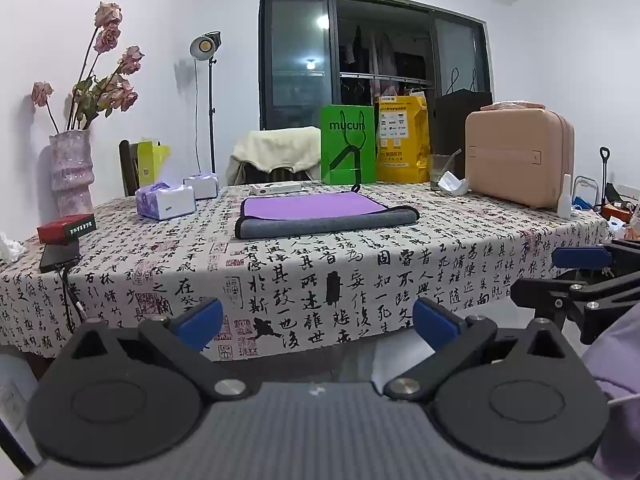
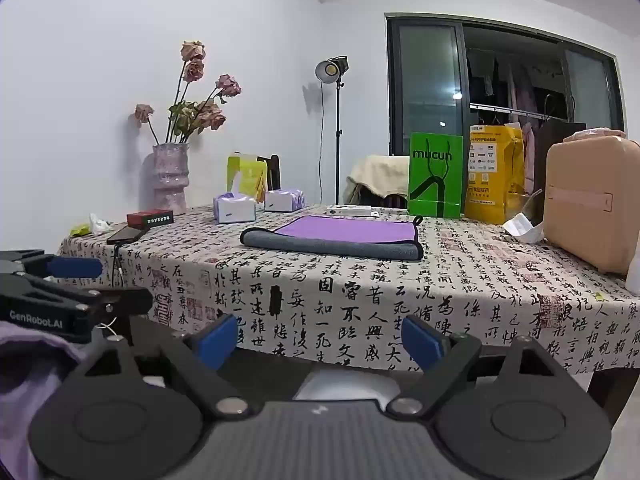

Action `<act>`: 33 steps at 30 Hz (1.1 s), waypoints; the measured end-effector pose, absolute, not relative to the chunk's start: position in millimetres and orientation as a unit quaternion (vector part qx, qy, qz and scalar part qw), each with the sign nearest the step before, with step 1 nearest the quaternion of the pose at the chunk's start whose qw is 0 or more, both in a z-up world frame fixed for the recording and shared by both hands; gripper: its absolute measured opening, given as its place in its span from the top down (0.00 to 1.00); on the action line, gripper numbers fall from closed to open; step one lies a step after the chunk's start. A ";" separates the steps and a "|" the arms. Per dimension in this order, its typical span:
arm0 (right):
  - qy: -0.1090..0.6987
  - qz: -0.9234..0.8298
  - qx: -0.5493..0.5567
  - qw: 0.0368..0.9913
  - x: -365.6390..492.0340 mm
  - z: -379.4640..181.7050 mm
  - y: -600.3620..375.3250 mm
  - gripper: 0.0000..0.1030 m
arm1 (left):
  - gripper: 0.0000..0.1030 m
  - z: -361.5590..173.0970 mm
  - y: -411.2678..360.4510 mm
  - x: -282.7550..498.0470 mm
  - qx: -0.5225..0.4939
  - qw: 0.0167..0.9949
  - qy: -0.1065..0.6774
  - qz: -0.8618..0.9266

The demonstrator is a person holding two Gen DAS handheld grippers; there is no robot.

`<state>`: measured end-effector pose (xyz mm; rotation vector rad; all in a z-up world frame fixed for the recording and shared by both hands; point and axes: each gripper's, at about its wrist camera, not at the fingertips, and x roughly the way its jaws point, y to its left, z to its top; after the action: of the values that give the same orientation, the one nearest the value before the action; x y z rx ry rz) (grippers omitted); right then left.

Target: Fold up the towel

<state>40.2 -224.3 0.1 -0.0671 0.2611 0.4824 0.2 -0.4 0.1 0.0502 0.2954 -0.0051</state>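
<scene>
A towel, purple on one face and grey on the other, (image 1: 320, 216) lies folded on the table with the grey side turned up along its near edge; it also shows in the right wrist view (image 2: 340, 240). My left gripper (image 1: 318, 318) is open and empty, held off the table's near edge, well short of the towel. My right gripper (image 2: 320, 340) is open and empty, also off the near edge. The right gripper shows at the right of the left wrist view (image 1: 580, 276), and the left gripper at the left of the right wrist view (image 2: 76, 280).
The table has a calligraphy-print cloth (image 1: 360, 264). Tissue boxes (image 1: 166, 200), a vase of dried roses (image 1: 72, 172), a red box (image 1: 66, 228), a phone (image 1: 60, 258), a green bag (image 1: 348, 150), a yellow bag (image 1: 404, 140), a glass (image 1: 440, 168) and a pink case (image 1: 520, 152) ring the towel.
</scene>
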 end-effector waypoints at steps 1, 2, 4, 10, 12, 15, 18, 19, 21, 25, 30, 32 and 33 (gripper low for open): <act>0.129 0.238 -0.033 0.962 40.3 0.4 -224.4 0.14 | 0.00 0.2 -0.5 0.4 0.025 0.989 0.146 -0.002; 0.128 0.238 -0.033 0.962 40.3 0.8 -224.4 0.14 | 0.00 0.3 -0.6 0.5 0.025 0.989 0.145 -0.001; 0.128 0.238 -0.033 0.962 40.3 1.7 -224.1 0.14 | 0.00 0.2 -0.9 1.3 0.025 0.989 0.145 -0.002; 0.130 0.237 -0.031 0.962 41.8 -4.4 -221.3 0.12 | 0.00 -2.9 -2.8 -0.8 0.026 0.989 0.144 -0.004; 0.130 0.236 -0.033 0.963 40.0 -5.9 -219.6 0.09 | 0.00 -3.1 -3.2 -0.5 0.025 0.989 0.143 -0.002; 0.132 0.239 -0.032 0.961 43.2 -1.9 -222.4 0.08 | 0.00 -2.5 -2.3 -0.8 0.025 0.989 0.143 -0.002; 0.131 0.238 -0.031 0.962 42.4 -1.8 -222.3 0.08 | 0.00 -0.5 -2.3 -0.2 0.027 0.989 0.143 -0.003; 0.130 0.238 -0.032 0.962 42.3 -1.7 -223.0 0.08 | 0.00 -0.4 -2.1 0.2 0.027 0.989 0.143 -0.003; 0.130 0.238 -0.032 0.962 41.8 -1.6 -223.4 0.08 | 0.00 -0.4 -2.1 0.0 0.027 0.989 0.143 -0.003; 0.130 0.238 -0.032 0.962 41.4 -1.4 -223.9 0.08 | 0.00 -0.4 -2.0 -0.1 0.027 0.989 0.143 -0.003; 0.130 0.237 -0.033 0.962 41.7 -1.4 -224.0 0.08 | 0.00 -0.4 -0.7 0.3 0.026 0.989 0.143 -0.004; 0.130 0.237 -0.033 0.962 41.6 -1.7 -224.1 0.08 | 0.00 -0.4 -0.9 0.1 0.026 0.989 0.143 -0.004; 0.130 0.237 -0.033 0.962 41.6 -1.6 -224.2 0.08 | 0.00 -0.4 -0.9 0.1 0.026 0.989 0.143 -0.004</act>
<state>41.6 -224.2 -1.6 -0.0665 0.2627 0.4798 0.1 -0.9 -0.4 0.0529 0.2871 -0.0078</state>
